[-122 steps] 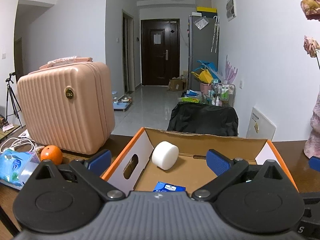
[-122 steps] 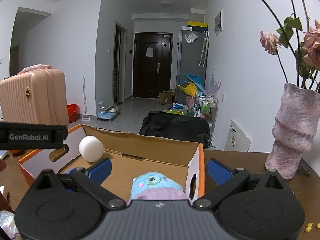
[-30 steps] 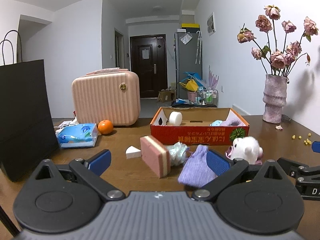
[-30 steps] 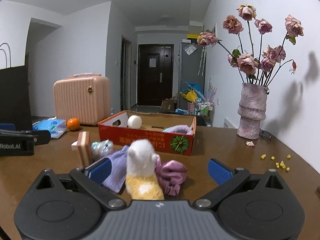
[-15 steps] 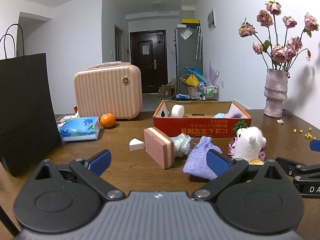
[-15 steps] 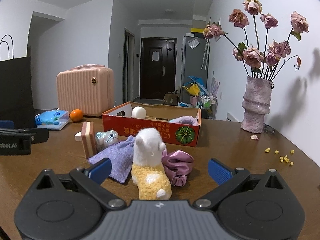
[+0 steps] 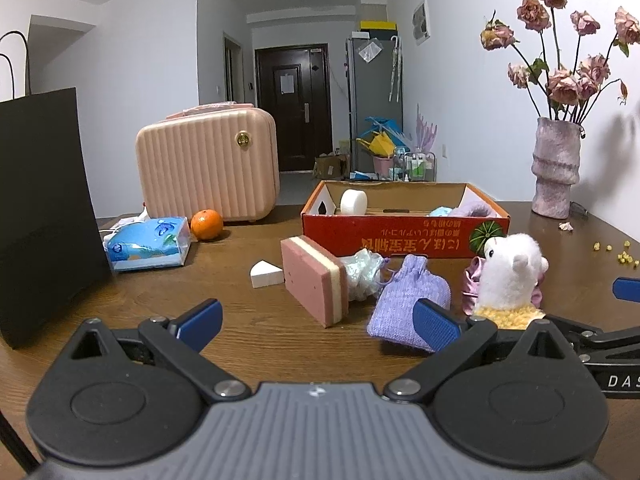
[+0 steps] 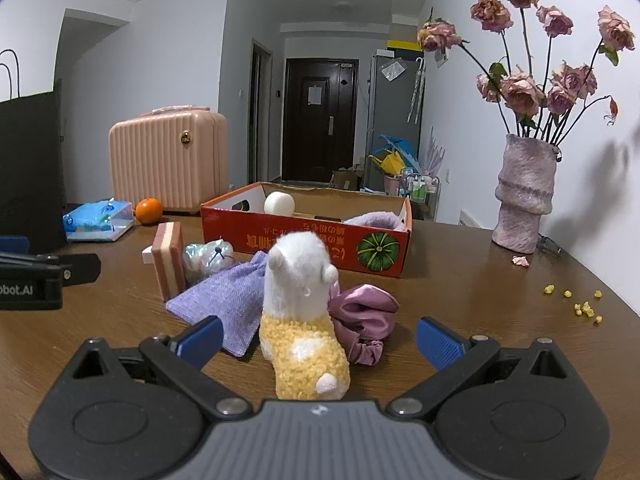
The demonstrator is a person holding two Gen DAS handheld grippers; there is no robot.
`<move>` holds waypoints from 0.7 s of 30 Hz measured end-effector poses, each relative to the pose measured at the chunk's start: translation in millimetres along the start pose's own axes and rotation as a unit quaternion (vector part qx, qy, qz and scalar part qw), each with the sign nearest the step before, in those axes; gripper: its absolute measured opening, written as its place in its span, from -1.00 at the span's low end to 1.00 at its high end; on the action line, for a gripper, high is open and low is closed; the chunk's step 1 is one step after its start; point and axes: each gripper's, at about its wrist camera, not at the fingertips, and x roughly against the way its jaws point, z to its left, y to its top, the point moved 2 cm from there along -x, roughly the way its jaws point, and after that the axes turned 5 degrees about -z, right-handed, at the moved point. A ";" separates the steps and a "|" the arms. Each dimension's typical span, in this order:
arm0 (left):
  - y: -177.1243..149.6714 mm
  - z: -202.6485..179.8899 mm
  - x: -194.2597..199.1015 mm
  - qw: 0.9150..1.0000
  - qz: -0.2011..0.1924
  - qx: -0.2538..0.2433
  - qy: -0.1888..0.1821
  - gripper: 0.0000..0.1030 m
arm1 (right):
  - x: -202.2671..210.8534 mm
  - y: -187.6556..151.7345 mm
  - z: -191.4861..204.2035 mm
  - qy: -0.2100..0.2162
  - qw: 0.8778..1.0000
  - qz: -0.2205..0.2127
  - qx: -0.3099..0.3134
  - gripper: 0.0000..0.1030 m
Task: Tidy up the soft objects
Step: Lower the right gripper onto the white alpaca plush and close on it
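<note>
Both grippers hover level above the table, the left gripper (image 7: 316, 318) and right gripper (image 8: 318, 340) spread and empty, having drawn nearer since before to the plush alpaca (image 8: 300, 312) at the right gripper's 12 o'clock.

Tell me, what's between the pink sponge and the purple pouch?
A shiny crinkly bag sits between the pink sponge and the purple pouch, clearest in the left wrist view.
</note>
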 end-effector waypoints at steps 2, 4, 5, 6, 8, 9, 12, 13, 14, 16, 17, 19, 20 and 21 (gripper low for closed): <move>-0.6 0.0 -3.8 1.000 0.002 -0.001 -0.002 1.00 | -4.5 -0.5 0.1 0.001 1.000 0.003 0.002 1.00; -1.3 -0.1 -7.3 1.000 0.003 -0.004 0.000 1.00 | -8.2 -1.2 0.4 0.001 1.000 0.005 0.004 0.99; -1.6 -0.2 -8.9 1.000 0.003 -0.006 0.001 1.00 | -10.3 -1.3 0.7 0.002 1.000 0.006 0.005 0.99; -1.8 -0.6 -10.7 1.000 0.003 -0.009 0.001 1.00 | -12.5 -1.4 0.9 0.002 1.000 0.007 0.006 0.99; -2.3 -0.9 -14.9 1.000 0.004 -0.016 0.003 1.00 | -16.4 -1.8 0.9 0.003 1.000 0.009 0.009 0.98; -2.4 -1.4 -17.0 1.000 0.004 -0.018 0.003 1.00 | -18.4 -1.9 0.8 0.004 1.000 0.011 0.010 0.97; -2.9 -1.0 -23.0 1.000 0.008 -0.023 0.002 1.00 | -25.2 -1.9 0.7 0.005 1.000 0.015 0.013 0.97; -2.9 -0.2 -25.3 1.000 0.009 -0.022 0.001 1.00 | -27.7 -1.9 0.9 0.006 1.000 0.016 0.015 0.96; -2.7 0.3 -27.5 1.000 0.011 -0.022 0.000 1.00 | -29.5 -1.9 1.1 0.007 1.000 0.017 0.016 0.96; -2.2 0.9 -31.5 1.000 0.014 -0.022 -0.002 1.00 | -33.7 -1.8 2.1 0.009 1.000 0.020 0.019 0.91; -2.0 1.1 -33.9 1.000 0.017 -0.021 -0.004 1.00 | -36.5 -1.8 2.8 0.011 0.999 0.023 0.022 0.89; -1.8 1.1 -38.0 1.000 0.020 -0.021 -0.006 1.00 | -41.6 -2.3 4.3 0.014 0.999 0.028 0.028 0.84; -1.8 1.2 -40.5 0.999 0.022 -0.021 -0.009 1.00 | -44.2 -2.5 4.7 0.016 0.999 0.030 0.031 0.82; -1.7 0.9 -43.0 0.999 0.024 -0.022 -0.010 1.00 | -46.5 -2.7 5.1 0.018 0.999 0.032 0.034 0.78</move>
